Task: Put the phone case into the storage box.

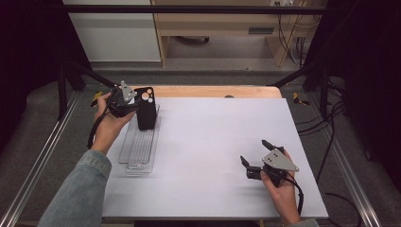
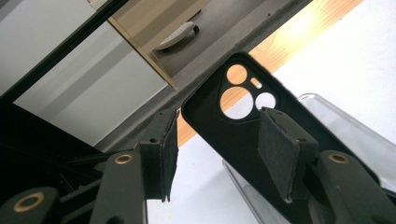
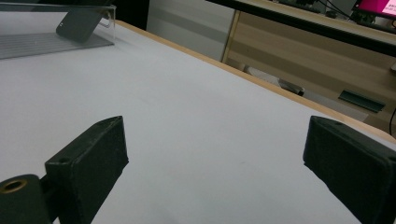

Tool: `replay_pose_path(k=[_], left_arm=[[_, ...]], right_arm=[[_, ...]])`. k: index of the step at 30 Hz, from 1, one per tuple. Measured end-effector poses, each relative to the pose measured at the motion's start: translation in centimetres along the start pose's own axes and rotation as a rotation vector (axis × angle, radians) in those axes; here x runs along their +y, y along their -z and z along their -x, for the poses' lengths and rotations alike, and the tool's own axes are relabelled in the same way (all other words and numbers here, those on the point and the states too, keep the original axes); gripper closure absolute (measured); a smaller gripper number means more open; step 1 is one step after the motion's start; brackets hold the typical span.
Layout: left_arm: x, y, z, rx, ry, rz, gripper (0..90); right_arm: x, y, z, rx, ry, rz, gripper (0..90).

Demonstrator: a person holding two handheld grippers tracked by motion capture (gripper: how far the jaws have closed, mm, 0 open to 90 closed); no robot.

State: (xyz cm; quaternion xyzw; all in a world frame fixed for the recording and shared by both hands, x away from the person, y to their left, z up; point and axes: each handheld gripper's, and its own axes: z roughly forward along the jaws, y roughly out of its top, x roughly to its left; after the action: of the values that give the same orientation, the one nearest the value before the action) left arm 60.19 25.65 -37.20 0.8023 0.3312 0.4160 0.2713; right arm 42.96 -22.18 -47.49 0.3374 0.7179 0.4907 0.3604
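Black phone case (image 1: 144, 108), unmarked, beside left tool (image 1: 124, 100); no legible writing

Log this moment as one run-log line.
left tool: by upright black phone case, grip unclear | clear plastic tray: beneath | right tool: open, idle

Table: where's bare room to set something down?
Free: the wide white middle of the table, between the clear tray and the right gripper, plus the far right part. Crowded: the far left, where the left gripper meets the black phone case over the tray.
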Motion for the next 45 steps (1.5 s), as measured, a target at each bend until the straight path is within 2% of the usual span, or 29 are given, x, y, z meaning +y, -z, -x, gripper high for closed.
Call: replay_pose_path(k=[7, 16, 22, 31, 41, 45], left_arm=[[0.2, 0.5, 0.4, -0.02, 0.048, 0.018, 41.4], [0.5, 0.8, 0.7, -0.032, 0.081, 0.021, 34.3], [0.6, 0.8, 1.0, -0.039, 0.087, 0.008, 28.9], [0.7, 0.9, 1.5, -0.07, 0.136, -0.002, 19.1], [1.0, 1.3, 2.1, -0.103, 0.183, 0.016, 16.0], [1.2, 1.7, 2.3, -0.124, 0.215, 0.047, 14.7]], right_arm=[[0.0, 0.1, 0.0, -0.002, 0.001, 0.005, 6.6], [0.1, 0.1, 0.0, -0.003, 0.0, 0.006, 6.6], [0.1, 0.1, 0.0, -0.003, 0.0, 0.008, 6.5], [0.1, 0.1, 0.1, -0.005, -0.003, 0.009, 6.2], [0.1, 0.2, 0.1, -0.006, -0.003, 0.01, 6.1], [0.1, 0.2, 0.1, -0.007, -0.003, 0.009, 6.0]])
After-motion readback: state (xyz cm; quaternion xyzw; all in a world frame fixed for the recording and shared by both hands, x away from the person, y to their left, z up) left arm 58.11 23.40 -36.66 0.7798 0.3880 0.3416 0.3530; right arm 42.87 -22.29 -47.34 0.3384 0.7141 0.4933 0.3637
